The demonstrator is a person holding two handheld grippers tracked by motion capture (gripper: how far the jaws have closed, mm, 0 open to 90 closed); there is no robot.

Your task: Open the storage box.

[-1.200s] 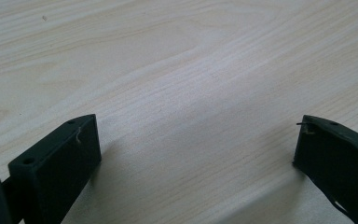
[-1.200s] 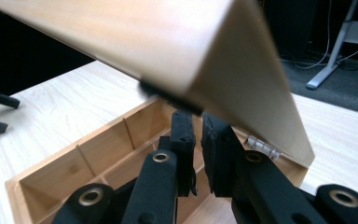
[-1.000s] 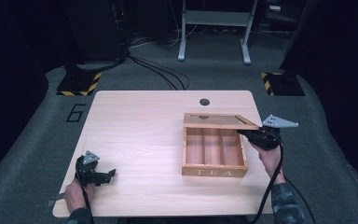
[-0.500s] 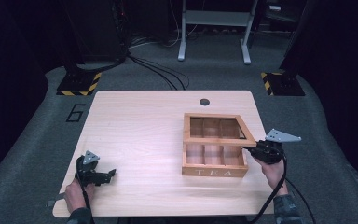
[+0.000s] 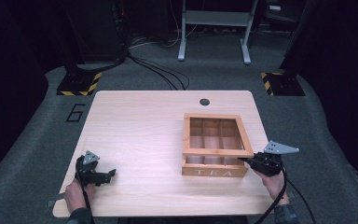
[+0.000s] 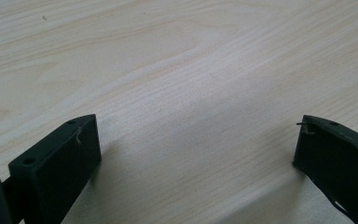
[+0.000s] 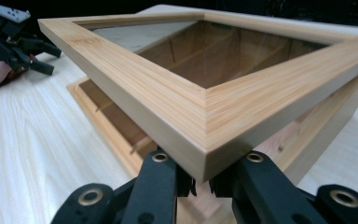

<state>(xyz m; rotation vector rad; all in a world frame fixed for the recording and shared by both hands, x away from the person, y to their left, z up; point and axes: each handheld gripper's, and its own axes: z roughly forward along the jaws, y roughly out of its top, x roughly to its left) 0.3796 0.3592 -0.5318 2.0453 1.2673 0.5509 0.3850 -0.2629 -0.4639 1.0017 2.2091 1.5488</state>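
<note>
At the near left corner of the pale, fine-grained wooden table (image 5: 144, 126), the left gripper (image 5: 103, 176) is held low over the bare surface, its blocky black jaws spread wide with nothing between them; its position matches the earlier frames. Near the front right edge, the right gripper (image 5: 243, 160) is seen with its jaws clamped on the near right corner of the lid (image 7: 205, 116), a flat frame of light, straight-grained wood with mitred corners around what appears to be a clear pane, though glare makes that uncertain. Compared with a second ago, the lid has been lowered from a steep tilt and is now held only slightly above the tea box (image 5: 214, 171). Farther back, the box's three long compartments are visible through the lid, and "TEA" is lettered on its front wall.
</note>
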